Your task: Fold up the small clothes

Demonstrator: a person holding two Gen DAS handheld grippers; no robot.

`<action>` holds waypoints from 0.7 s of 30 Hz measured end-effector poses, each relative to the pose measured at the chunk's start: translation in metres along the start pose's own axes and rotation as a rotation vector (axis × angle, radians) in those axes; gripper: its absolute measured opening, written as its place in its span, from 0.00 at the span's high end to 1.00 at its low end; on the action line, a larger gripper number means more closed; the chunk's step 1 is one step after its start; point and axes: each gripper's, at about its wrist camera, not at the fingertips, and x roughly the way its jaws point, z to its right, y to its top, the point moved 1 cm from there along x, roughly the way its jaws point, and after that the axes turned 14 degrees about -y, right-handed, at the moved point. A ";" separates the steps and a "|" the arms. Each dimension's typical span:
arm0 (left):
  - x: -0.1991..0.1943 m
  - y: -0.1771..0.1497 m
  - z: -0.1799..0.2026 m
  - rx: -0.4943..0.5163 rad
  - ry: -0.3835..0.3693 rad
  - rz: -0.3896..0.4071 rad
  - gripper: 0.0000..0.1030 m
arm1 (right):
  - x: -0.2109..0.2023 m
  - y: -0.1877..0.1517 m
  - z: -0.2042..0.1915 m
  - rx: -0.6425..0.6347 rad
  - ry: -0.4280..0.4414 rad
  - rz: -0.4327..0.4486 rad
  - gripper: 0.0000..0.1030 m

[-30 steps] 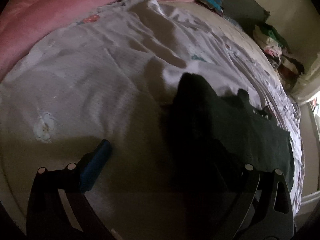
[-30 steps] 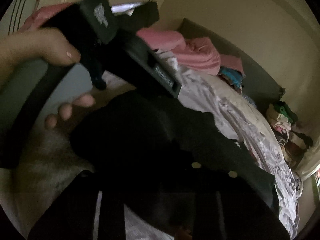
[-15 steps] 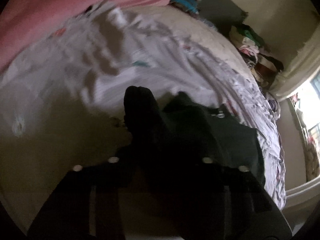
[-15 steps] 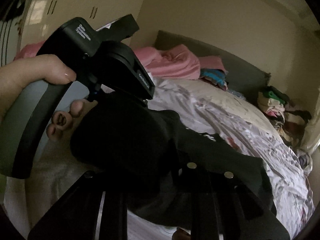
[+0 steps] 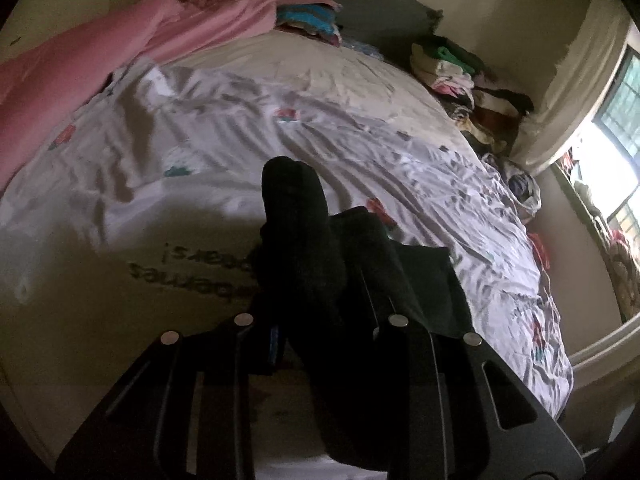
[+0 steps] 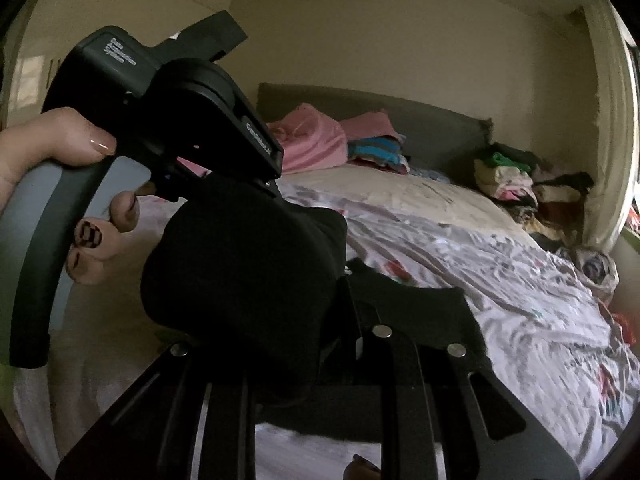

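A small black garment [image 5: 304,248] hangs bunched between both grippers above the bed. My left gripper [image 5: 320,320] is shut on it, and the cloth rises in a lump past the fingers. In the right wrist view the same black garment [image 6: 248,272] fills the middle, and my right gripper [image 6: 320,336] is shut on it. The left gripper's body and the hand that holds it [image 6: 160,120] sit just above and left of the cloth. The fingertips of both grippers are hidden by the cloth.
The bed has a white flowered sheet [image 5: 360,132]. A pink blanket [image 5: 120,48] lies at its far left by the grey headboard [image 6: 420,120]. Piles of folded clothes [image 5: 460,72] sit at the far right corner. A window [image 5: 616,120] is at the right.
My left gripper went from open beside the garment to shut on it. Both grippers have lifted the garment off the sheet and tilted up toward the room.
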 end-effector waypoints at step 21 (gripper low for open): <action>0.083 -0.015 0.074 0.077 -0.003 -0.120 0.73 | 0.026 -0.051 0.078 0.170 0.002 -0.178 0.84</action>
